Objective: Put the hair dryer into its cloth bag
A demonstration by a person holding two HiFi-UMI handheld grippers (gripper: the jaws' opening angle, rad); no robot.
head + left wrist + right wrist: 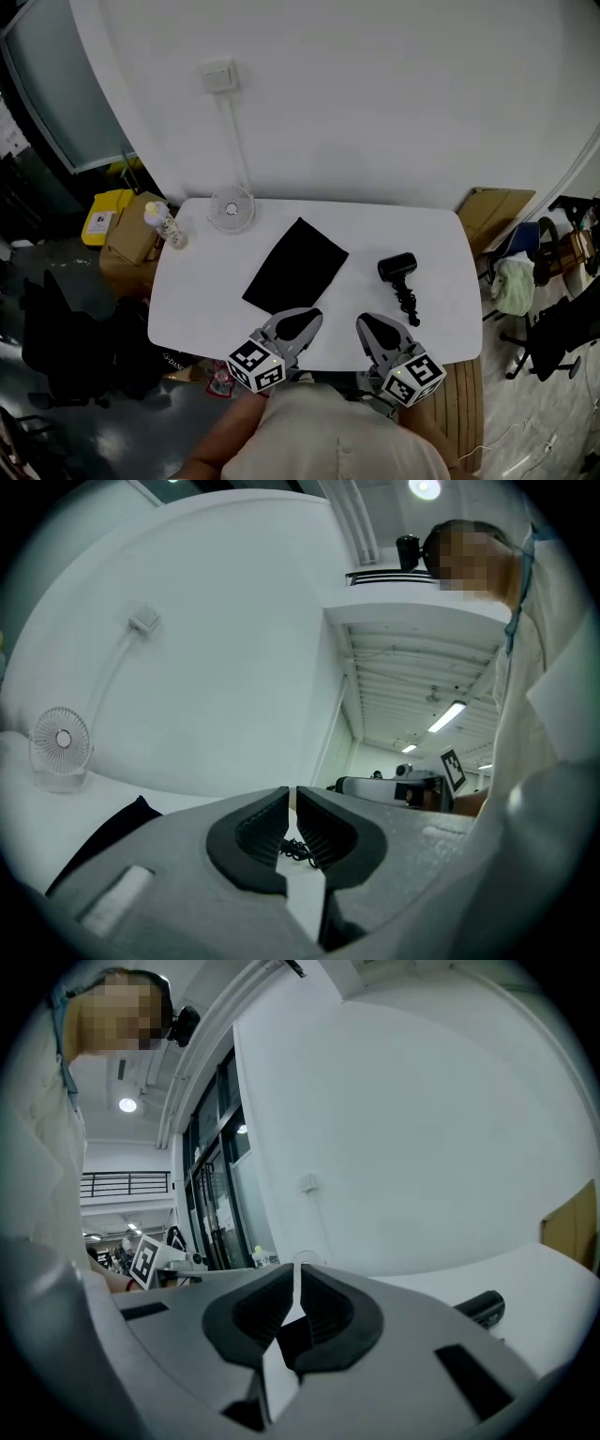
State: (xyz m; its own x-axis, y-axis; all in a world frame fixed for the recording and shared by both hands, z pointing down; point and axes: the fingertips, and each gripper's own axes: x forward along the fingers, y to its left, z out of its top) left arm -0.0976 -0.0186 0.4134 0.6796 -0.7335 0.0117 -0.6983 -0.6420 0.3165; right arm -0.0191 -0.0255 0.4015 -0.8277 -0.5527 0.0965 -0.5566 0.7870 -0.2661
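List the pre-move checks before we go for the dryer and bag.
1. Left gripper empty: ok, jaws shut.
2. Right gripper empty: ok, jaws shut.
3. Flat black cloth bag unobstructed on white table: ok.
4. Black hair dryer clear of the bag: ok, it lies to the bag's right.
5. Dryer's black cord gathered: not ok, it trails toward the near edge.
6. Bag opening located: cannot tell.

The desk [202,281] is white. The cloth bag [296,265] in its middle is black all over. The hair dryer [397,268] at 3 o'clock is black too. The fan [232,208] at 11 o'clock is white. The left tool [314,319] and the right tool [362,322] are grey with black pads and black-and-white square marks.
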